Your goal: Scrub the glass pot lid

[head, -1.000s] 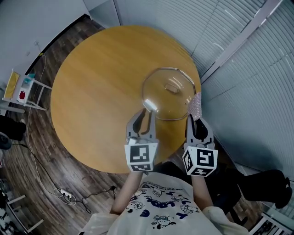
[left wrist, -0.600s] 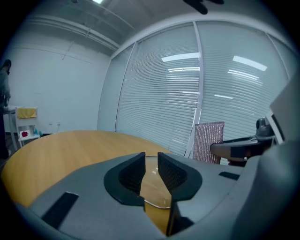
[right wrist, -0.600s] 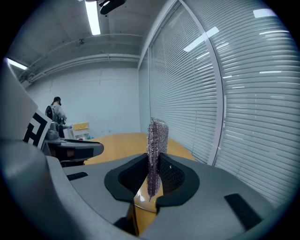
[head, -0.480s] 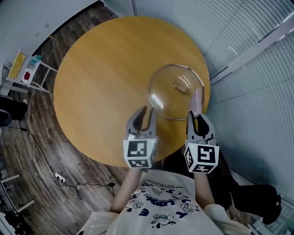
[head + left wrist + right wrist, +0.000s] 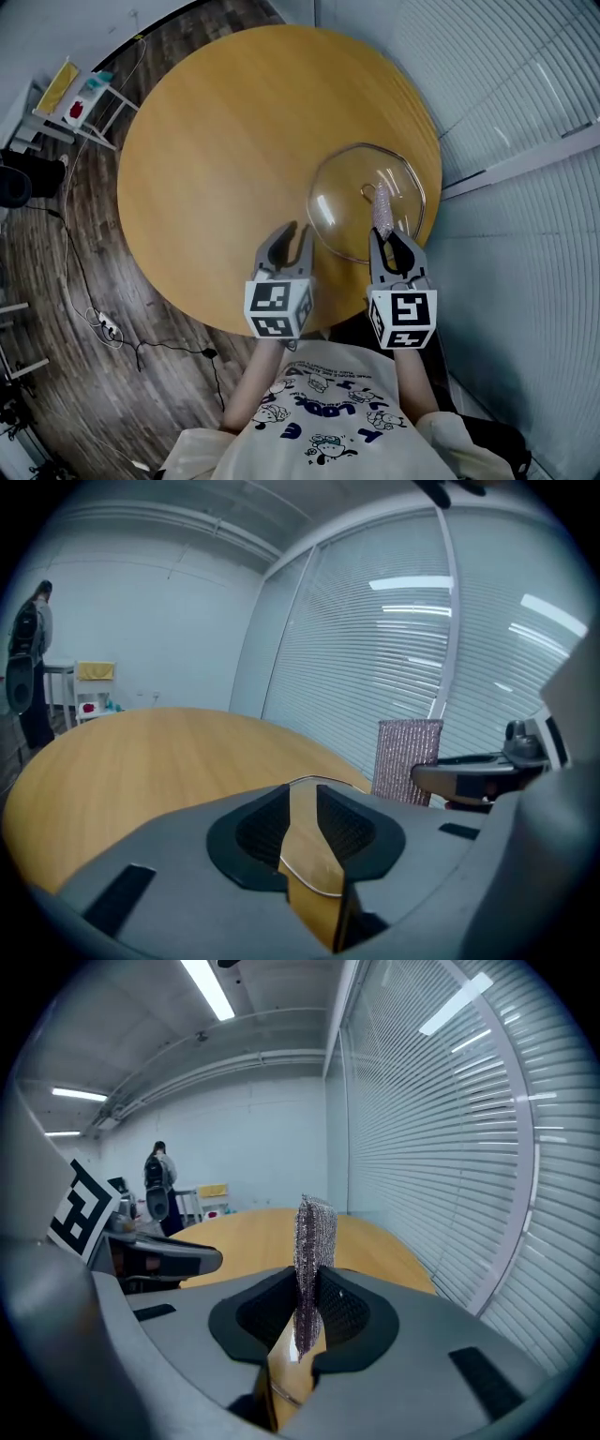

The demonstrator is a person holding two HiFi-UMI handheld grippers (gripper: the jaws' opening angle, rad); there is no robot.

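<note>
1. Two grippers hover at the near edge of a round wooden table (image 5: 234, 122). The glass pot lid (image 5: 342, 202) lies flat on the table's right, near part.
2. The left gripper (image 5: 289, 239) has its jaws apart and grips nothing. It sits just left of and nearer than the lid. In the left gripper view (image 5: 303, 808), the lid's rim (image 5: 314, 878) shows through the gap.
3. The right gripper (image 5: 389, 246) has its jaws closed on a sparkly scrub pad (image 5: 381, 206). The pad reaches out over the right part of the lid, close by the lid's handle (image 5: 368, 190).
4. In the right gripper view (image 5: 305, 1321), the pad (image 5: 314, 1241) stands upright, pinched between the jaws.
5. Slatted blinds (image 5: 525, 84) run along the right side.
6. A person (image 5: 157, 1185) stands far beyond the table.
</note>
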